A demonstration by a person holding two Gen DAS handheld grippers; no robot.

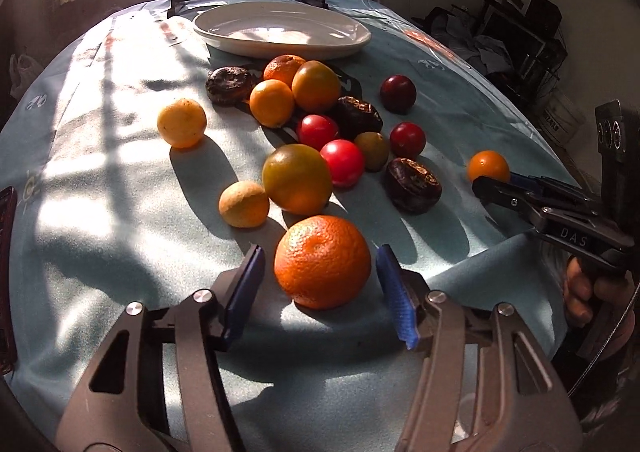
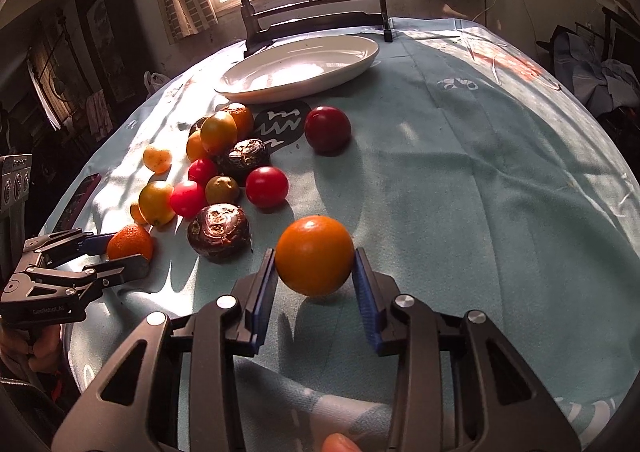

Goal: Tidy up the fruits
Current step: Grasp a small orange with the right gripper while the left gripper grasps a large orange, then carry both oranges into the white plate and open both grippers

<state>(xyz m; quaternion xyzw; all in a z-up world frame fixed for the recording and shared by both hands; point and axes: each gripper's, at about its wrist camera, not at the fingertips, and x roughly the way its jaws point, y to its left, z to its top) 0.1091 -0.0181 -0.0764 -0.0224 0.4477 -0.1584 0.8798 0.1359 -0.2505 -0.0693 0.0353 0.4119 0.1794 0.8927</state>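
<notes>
Two tongs (image 1: 320, 272) (image 2: 315, 272) each flank an orange fruit (image 1: 322, 261) (image 2: 315, 254).

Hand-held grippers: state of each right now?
Left hand-held gripper: open, pads either side of the bumpy orange, gaps visible.
Right hand-held gripper: shut on the smooth orange fruit.

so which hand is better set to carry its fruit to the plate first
Right. The right gripper already pinches the smooth orange fruit; the left gripper only straddles the big tangerine, gaps showing at both pads. The white plate is bare.
</notes>
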